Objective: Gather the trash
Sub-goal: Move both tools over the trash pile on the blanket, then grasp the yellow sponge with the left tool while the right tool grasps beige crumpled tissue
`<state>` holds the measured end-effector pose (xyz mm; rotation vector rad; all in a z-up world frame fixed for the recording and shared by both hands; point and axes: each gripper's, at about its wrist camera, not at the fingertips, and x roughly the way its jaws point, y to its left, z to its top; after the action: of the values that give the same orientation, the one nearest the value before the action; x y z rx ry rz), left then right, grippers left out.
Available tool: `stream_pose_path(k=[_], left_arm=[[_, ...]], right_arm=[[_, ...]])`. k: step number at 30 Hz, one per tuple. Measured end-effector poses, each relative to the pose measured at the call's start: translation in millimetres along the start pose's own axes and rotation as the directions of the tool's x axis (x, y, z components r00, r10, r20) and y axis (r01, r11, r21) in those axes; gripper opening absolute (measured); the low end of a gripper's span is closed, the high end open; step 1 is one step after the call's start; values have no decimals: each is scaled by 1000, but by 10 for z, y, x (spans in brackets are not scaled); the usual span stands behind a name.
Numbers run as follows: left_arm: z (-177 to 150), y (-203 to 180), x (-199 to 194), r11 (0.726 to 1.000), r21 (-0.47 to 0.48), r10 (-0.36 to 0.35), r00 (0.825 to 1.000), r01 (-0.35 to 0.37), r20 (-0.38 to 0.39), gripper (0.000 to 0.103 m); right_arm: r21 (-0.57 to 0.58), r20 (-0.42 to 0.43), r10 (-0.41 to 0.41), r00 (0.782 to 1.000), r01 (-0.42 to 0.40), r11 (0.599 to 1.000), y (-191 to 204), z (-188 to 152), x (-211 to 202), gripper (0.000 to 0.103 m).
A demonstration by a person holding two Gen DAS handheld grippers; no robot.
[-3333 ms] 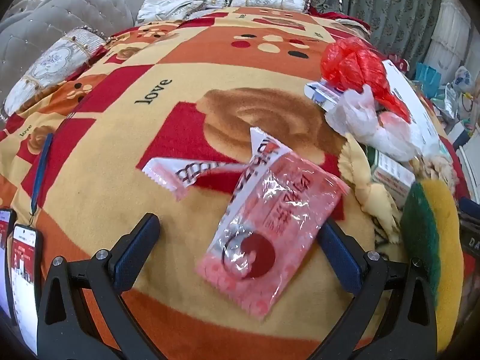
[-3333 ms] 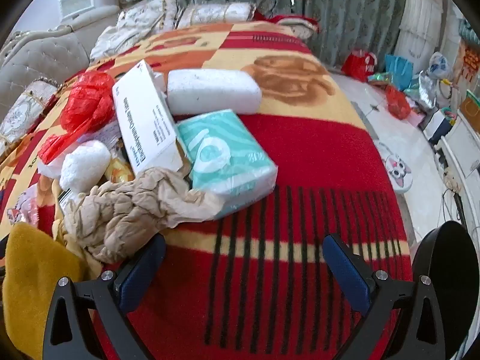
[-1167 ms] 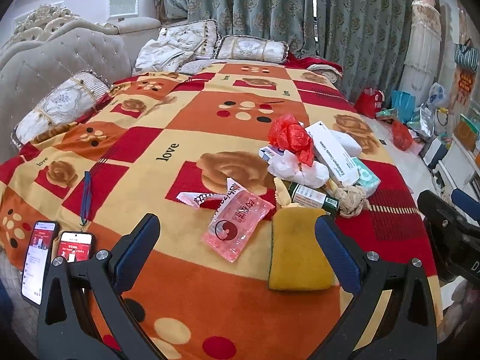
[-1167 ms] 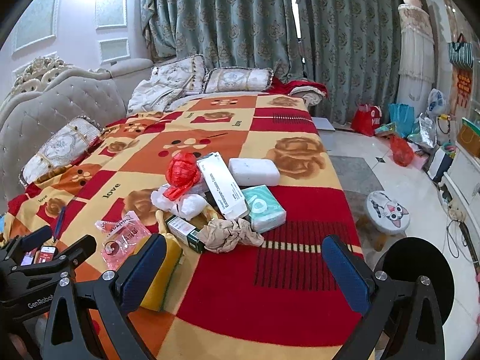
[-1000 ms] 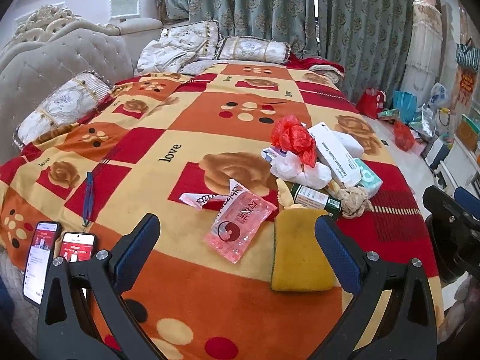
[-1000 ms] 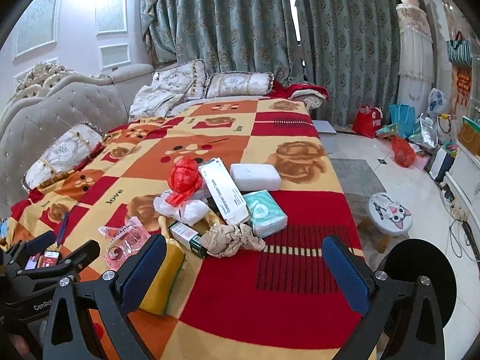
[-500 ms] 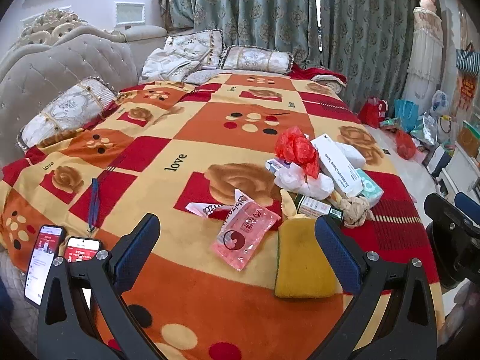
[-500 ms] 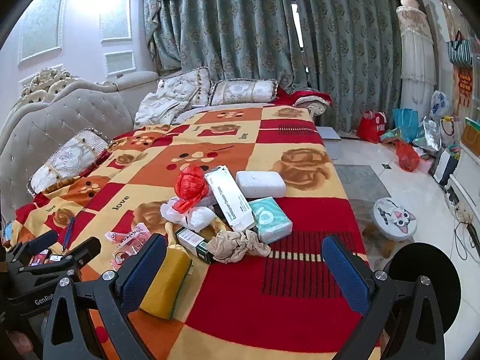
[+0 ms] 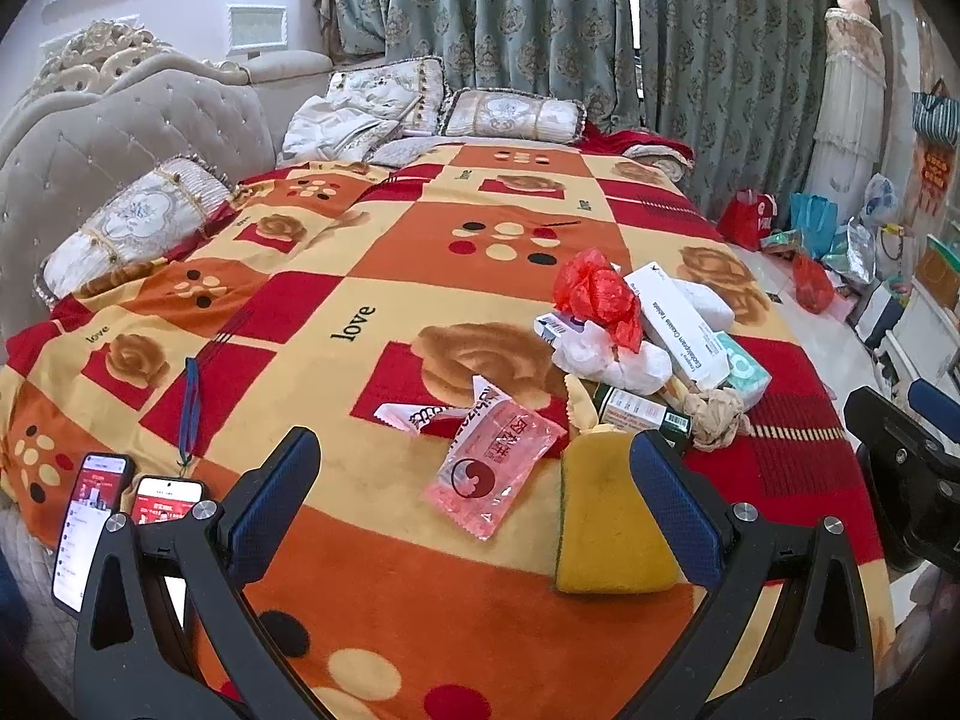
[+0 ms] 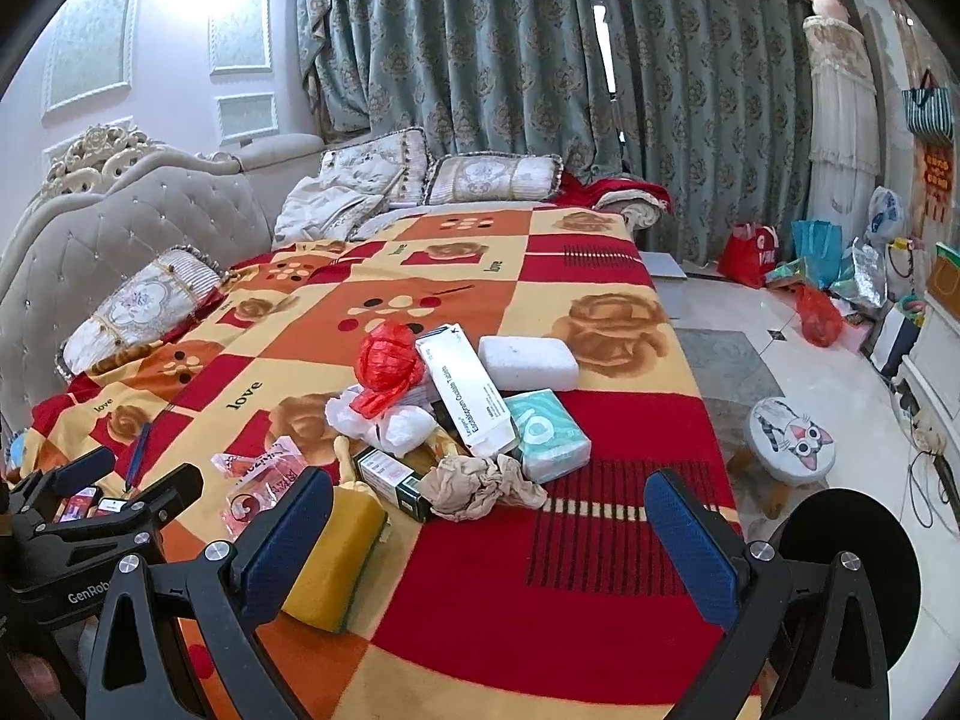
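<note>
Jaws wide — pink wrapper lengthwise away

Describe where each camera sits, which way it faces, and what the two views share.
Left wrist: sits on the left hand-held gripper, open, facing across the bed at the pink wrapper and yellow sponge; the right hand-held gripper shows at the right edge.
Right wrist: sits on the right hand-held gripper, open, facing the trash pile around the white box; the left hand-held gripper shows lower left.
Shared: the blanket, the sponge, wrapper, box and red bag.
</note>
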<state>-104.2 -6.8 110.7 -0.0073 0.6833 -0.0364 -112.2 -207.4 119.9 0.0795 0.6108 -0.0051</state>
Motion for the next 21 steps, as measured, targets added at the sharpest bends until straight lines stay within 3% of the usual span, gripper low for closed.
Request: stream_pose_path(k=[12,18,21], left_arm=[[-17,7,98,1000,-8,-2,999,2,-38,103],[-81,39,147,997,-26,-69,992,66,-108,103],[-144,-40,161,997,17,-70,988,73,-141,103]], right_arm=[[13,-25,12,1000,-12,1000,-31,-15,49,103],[6,-65,-6,998,7,1000,-131,-97,100,103],[10,-91,-18,996,19,1000,-208,-148,150,103]])
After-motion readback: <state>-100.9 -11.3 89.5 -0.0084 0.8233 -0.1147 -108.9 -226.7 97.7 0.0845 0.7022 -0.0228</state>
